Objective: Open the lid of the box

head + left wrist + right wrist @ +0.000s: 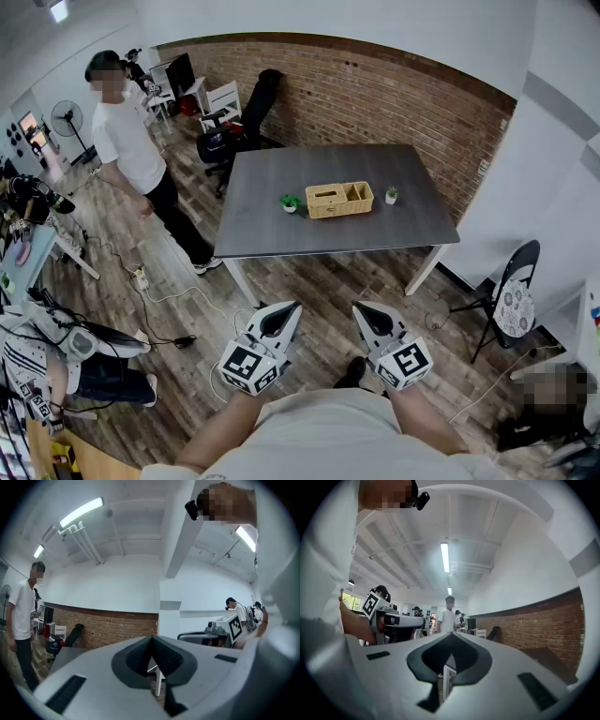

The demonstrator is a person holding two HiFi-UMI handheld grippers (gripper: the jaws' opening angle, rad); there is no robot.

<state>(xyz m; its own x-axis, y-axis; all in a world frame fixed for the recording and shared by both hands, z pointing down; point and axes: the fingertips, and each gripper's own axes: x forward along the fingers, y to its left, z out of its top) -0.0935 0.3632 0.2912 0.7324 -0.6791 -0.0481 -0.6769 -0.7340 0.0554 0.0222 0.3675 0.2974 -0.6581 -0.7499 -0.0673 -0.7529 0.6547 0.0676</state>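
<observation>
The left gripper [285, 309] is clenched, its two jaws meeting at the tips with nothing between them. This is plain in the left gripper view [151, 638]. The right gripper [365, 310] is likewise clenched and empty, its dark pads pressed together in the right gripper view [450, 635]. The person holds both low in front of the body, side by side over the wooden floor [319, 291], jaws aimed forward, and each marker cube faces up.

Well ahead of them stands a grey table [281, 234]. The box [339, 199], tan and oblong, sits near the table's middle, well apart from both grippers. At this range it is too small to tell how its lid lies. A small green potted plant [290, 202] stands just beside its left end, and a tiny white pot [391, 195] is near its right end.

Beyond the table runs a brick wall [375, 94], with a black office chair [234, 131] at the far left corner. A person in a white shirt [131, 141] stands left of the table. A dark folding chair [511, 300] stands at the right.
</observation>
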